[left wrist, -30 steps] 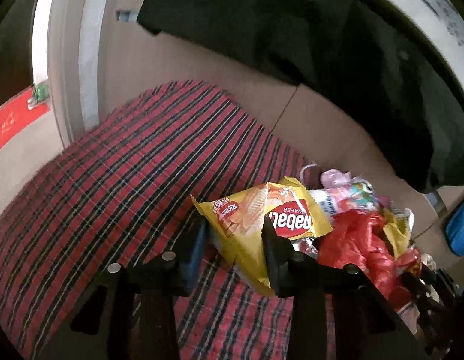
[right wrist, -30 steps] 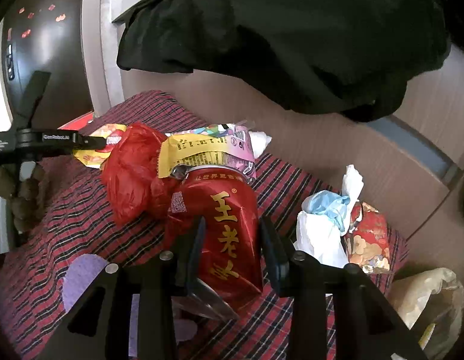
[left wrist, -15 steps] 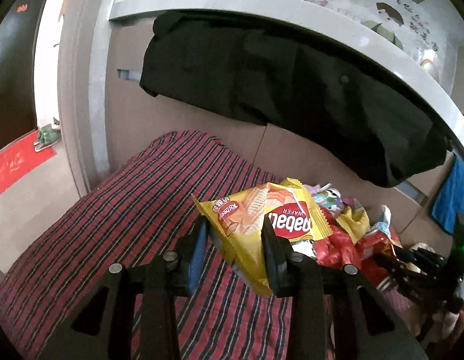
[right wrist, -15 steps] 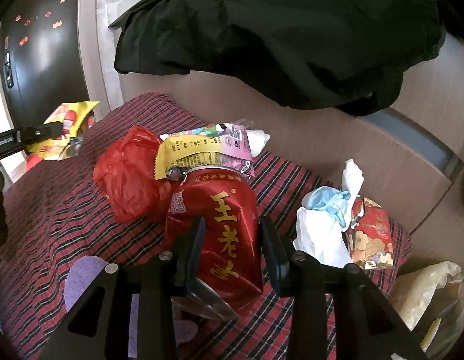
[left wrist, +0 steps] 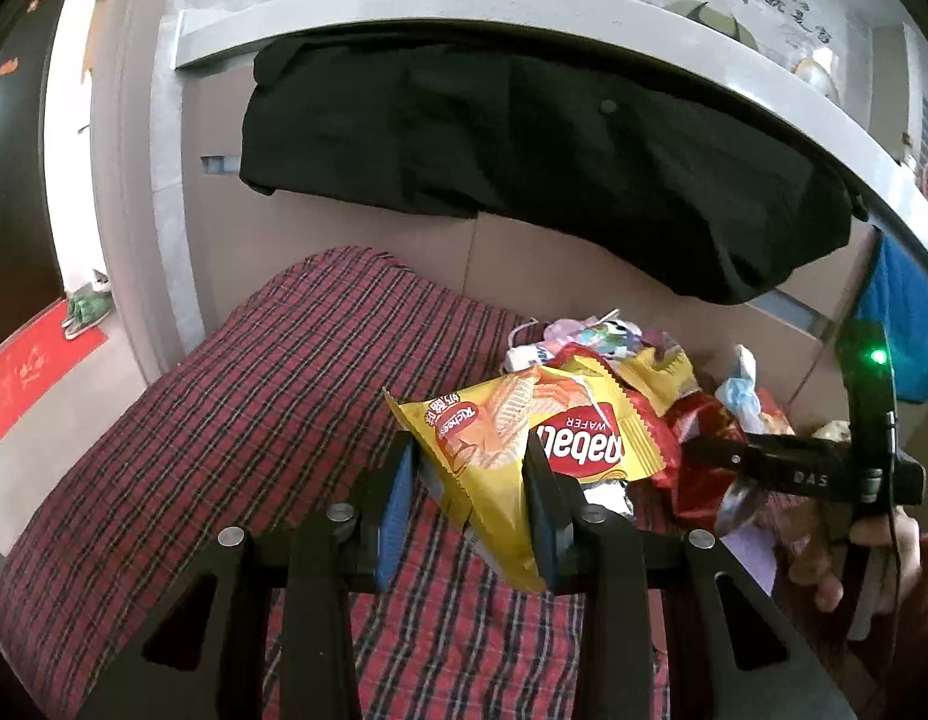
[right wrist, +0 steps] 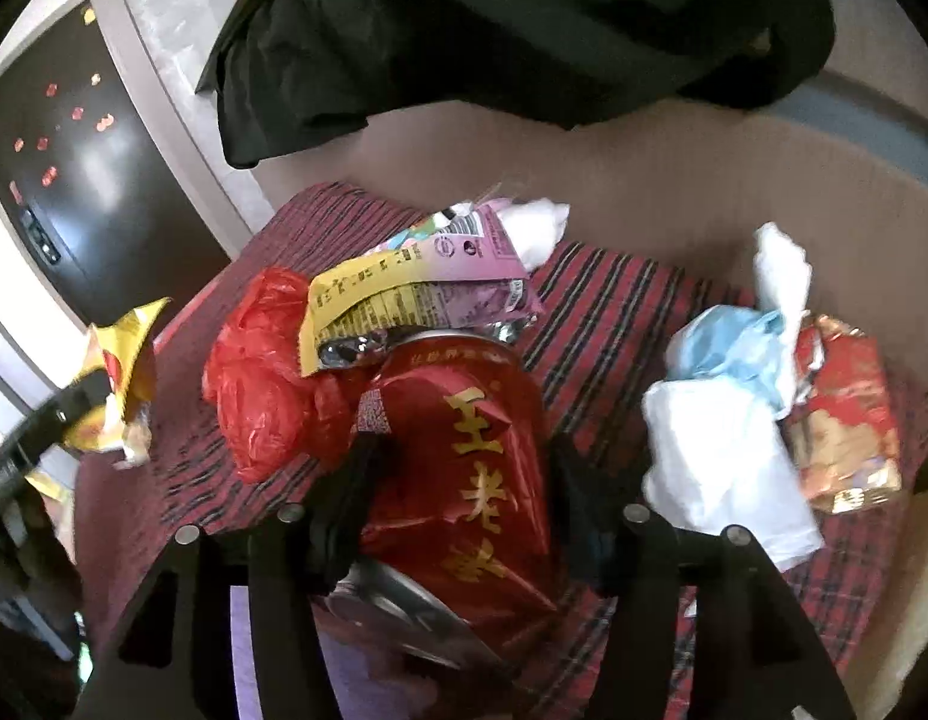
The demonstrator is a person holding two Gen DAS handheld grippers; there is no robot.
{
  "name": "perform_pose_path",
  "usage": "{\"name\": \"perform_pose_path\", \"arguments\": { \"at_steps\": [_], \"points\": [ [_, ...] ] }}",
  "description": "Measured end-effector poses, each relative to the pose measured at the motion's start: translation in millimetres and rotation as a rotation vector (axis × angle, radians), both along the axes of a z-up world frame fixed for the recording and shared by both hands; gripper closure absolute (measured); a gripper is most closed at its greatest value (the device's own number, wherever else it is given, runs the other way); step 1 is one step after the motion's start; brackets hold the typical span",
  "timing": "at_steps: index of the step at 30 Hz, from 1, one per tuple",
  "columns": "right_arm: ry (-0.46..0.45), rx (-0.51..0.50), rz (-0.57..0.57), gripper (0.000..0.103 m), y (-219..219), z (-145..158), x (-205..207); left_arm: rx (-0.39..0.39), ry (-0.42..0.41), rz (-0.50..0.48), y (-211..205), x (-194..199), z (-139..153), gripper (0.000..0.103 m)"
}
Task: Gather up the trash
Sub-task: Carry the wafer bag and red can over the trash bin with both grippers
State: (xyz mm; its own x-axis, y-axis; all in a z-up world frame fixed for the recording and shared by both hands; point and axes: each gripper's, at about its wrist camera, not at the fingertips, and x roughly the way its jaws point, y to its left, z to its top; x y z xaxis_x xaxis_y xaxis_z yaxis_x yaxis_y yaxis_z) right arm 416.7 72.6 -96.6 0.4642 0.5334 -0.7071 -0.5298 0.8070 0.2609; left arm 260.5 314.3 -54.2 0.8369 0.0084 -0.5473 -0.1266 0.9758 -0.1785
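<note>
Trash — a yellow wafer wrapper (left wrist: 518,456) pinched in the left tongs (left wrist: 470,492) at lower centre, a dented red can (right wrist: 464,468) between the opening right tongs (right wrist: 458,492) — seemingly freed, it may roll off the plaid bed (left wrist: 224,420).
</note>
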Motion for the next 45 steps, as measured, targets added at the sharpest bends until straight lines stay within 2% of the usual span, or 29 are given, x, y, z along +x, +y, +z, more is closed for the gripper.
{"name": "perform_pose_path", "arguments": {
  "at_steps": [3, 5, 6, 7, 10, 15, 29, 37, 45],
  "points": [
    [-0.034, -0.035, -0.002, 0.055, 5.6, 3.3, -7.2, 0.014, -0.011, 0.001, -4.3, -5.0, 3.2, 0.068],
    [-0.077, -0.066, -0.008, 0.065, 8.3, 10.9, -14.5, 0.015, -0.021, -0.003, -7.6, -8.9, 6.7, 0.068],
    [-0.091, -0.077, -0.014, 0.073, 8.9, 14.5, -16.9, 0.014, -0.027, -0.004, -8.8, -10.5, 8.8, 0.068],
    [-0.106, -0.089, -0.019, 0.076, 9.2, 18.5, -19.2, 0.014, -0.034, -0.006, -10.5, -12.4, 11.4, 0.068],
    [-0.153, -0.152, -0.028, 0.076, 11.7, 28.4, -28.5, 0.022, -0.056, -0.009, -17.6, -18.6, 20.3, 0.068],
    [-0.214, -0.182, -0.029, 0.076, 7.7, 40.8, -46.9, 0.03, -0.078, -0.012, -28.5, -26.3, 31.4, 0.068],
    [-0.326, -0.148, -0.098, 0.076, -36.2, 85.7, -84.1, 0.04, -0.086, -0.028, -67.8, -30.2, 51.3, 0.068],
    [-0.398, -0.11, -0.16, 0.076, -75.9, 112.0, -104.9, 0.058, -0.114, -0.073, -111.3, -25.1, 68.1, 0.068],
    [-0.443, -0.103, -0.193, 0.076, -98.2, 118.8, -116.0, 0.063, -0.118, -0.088, -138.3, -13.4, 78.8, 0.068]
  ]
}}
